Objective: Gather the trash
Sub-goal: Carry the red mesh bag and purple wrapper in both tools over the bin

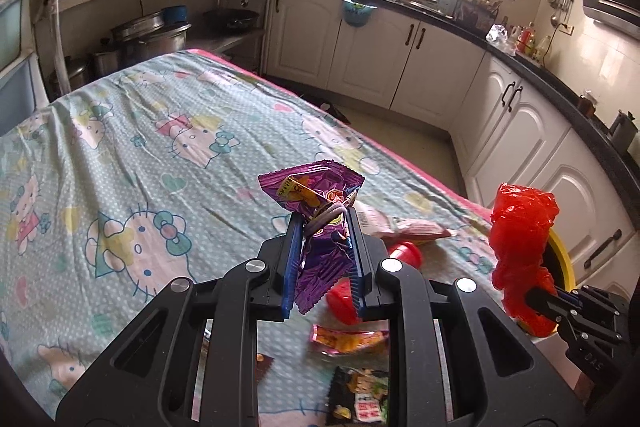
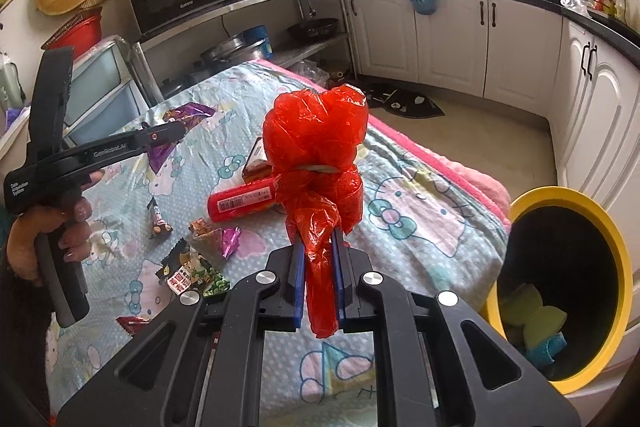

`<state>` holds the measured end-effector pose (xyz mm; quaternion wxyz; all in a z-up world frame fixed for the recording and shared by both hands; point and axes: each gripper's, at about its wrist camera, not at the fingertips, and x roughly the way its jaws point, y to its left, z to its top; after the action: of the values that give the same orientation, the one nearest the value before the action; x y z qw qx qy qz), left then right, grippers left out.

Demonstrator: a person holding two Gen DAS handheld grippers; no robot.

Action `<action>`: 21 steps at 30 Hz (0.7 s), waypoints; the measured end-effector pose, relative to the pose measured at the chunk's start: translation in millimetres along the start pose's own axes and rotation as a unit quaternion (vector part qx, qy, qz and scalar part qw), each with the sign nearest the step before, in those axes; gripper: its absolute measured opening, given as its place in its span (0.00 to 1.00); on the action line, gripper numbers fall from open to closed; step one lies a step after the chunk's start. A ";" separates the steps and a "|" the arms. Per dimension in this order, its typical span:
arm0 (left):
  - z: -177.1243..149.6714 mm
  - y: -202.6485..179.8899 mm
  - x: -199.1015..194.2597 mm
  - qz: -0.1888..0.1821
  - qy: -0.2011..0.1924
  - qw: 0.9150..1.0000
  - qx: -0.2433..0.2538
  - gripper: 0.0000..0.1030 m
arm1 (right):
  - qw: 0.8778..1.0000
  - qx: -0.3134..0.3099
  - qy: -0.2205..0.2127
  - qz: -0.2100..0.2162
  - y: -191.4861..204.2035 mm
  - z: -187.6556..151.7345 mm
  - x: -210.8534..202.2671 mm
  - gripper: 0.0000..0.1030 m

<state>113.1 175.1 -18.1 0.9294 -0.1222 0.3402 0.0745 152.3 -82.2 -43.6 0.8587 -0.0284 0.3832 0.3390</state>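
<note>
Purple wrapper (image 1: 310, 195); red bag (image 2: 316, 147); yellow-rimmed bin (image 2: 560, 203).

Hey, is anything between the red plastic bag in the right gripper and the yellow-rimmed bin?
Nothing visible is. The right gripper holds the knotted red plastic bag above the cartoon-print tablecloth, and the yellow-rimmed black bin sits open beside the table's right edge, with only open space between them.

Both black grippers, the left gripper (image 1: 324, 227) and the right gripper (image 2: 318, 247), have blue finger pads (image 1: 291, 259), silver screws (image 2: 267, 277) and white "GenRobot.AI" lettering (image 2: 109, 149).
</note>
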 end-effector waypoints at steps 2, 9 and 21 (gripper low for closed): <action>0.0 -3.8 -3.7 -0.002 -0.004 1.000 0.002 0.15 | 1.000 0.000 -0.005 -0.002 -1.6 0.3 -5.2 0.11; 0.2 -18.5 -13.7 -0.010 -0.013 1.000 0.006 0.15 | 1.000 0.005 -0.018 -0.009 -8.4 -0.2 -19.4 0.11; 0.3 -53.0 -20.7 -0.033 -0.022 0.999 0.025 0.15 | 0.999 0.018 -0.038 -0.027 -24.2 -2.1 -43.3 0.11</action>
<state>109.3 123.1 4.9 0.9415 -0.1081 0.3171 0.0376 144.9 -125.7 -20.8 0.8820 -0.0100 0.3552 0.3096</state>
